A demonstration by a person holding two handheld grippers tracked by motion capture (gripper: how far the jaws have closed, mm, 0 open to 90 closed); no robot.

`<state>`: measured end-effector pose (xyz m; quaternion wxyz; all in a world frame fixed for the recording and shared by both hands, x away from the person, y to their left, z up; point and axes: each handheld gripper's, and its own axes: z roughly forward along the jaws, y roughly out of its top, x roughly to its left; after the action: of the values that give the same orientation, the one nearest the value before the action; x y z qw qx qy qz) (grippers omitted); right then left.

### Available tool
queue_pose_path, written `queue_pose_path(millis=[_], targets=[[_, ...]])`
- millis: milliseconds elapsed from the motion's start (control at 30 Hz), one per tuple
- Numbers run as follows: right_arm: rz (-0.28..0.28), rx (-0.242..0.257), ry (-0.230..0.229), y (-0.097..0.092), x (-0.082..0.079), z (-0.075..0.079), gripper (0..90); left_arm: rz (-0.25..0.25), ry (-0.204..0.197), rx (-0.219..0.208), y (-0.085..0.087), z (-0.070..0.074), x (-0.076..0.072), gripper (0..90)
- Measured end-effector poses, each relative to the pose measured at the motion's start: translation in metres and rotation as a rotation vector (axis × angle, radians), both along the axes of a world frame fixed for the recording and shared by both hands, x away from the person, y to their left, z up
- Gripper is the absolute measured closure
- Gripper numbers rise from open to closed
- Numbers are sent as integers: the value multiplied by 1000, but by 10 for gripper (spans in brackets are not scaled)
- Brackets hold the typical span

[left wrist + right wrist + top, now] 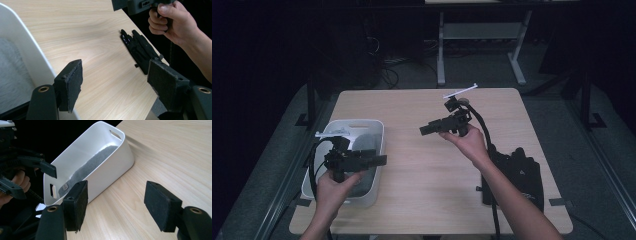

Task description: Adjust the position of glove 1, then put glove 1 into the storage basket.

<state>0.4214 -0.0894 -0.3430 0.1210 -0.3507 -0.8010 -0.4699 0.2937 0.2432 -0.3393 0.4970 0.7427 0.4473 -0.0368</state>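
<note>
1. Gripper state. The left gripper [379,160] is released: its pads stand wide apart with nothing between them. The right gripper [424,131] is likewise released and empty, with bare table [422,170] showing between its pads in the right gripper view.

2. Location of the work item. The black gloves [517,170] lie flat at the table edge, behind the right gripper and beside your right forearm, well apart from its pads. From the left gripper, they lie ahead and to the right of the jaw line, across open table. The white bin [354,122] sits directly under the left gripper. From the right gripper, the bin lies ahead and to the left, near but apart. A grey cloth [95,162] lies along the bin floor.

3. Handling properties. Expect the gloves to be light, soft and limp. They will sag and fold once lifted. They are not fragile, and the fabric should grip well against the padded jaws. Whether the two gloves are joined or merely stacked cannot be told.

4. Grasp point. Take hold at the cuff end or across the palm, where the material is thickest. Avoid a single fingertip, which is likely to slip free or leave the rest trailing. Pinch from above and close fully, as thin fabric offers little bulk.
</note>
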Motion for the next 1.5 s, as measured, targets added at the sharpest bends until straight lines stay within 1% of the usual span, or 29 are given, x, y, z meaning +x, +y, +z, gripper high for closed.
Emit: queue_pose_path(millis=[267, 367, 400, 467, 600, 800, 833, 900, 1100, 1367, 1400, 1433, 1500], targets=[[-20, -8, -1, -16, -4, 3, 344, -31, -4, 1, -13, -1, 5, 278], [-31, -8, -6, -24, -5, 1, 343, -35, -4, 0, -18, 0, 5, 278], [-31, -8, -6, -24, -5, 1, 343, -35, -4, 0, -18, 0, 5, 278], [-40, -11, -6, -32, -7, 1, 341, -40, -6, -1, -21, 1, 6, 278], [-57, -16, -2, -42, -10, 0, 338, -59, -8, 0, -28, 2, 7, 278], [-78, -17, 3, -54, -12, 0, 335, -66, -2, -4, -36, 1, 9, 277], [-79, -17, 5, -56, -13, -1, 335, -72, -8, -6, -36, 0, 9, 277], [-82, -18, 1, -58, -13, -2, 335, -74, -7, -4, -37, 1, 10, 277], [-101, -22, 17, -69, -15, -8, 334, -79, -3, -6, -41, 0, 12, 275], [-117, -19, 11, -83, -19, -11, 329, -96, -6, -2, -51, -1, 13, 274], [-121, -22, 15, -89, -21, -12, 328, -101, -5, -2, -54, -1, 14, 274], [-126, -21, 13, -91, -22, -12, 328, -104, -9, 0, -56, -2, 14, 274], [-135, -19, 12, -98, -23, -14, 327, -109, -4, 0, -60, -2, 15, 272]])
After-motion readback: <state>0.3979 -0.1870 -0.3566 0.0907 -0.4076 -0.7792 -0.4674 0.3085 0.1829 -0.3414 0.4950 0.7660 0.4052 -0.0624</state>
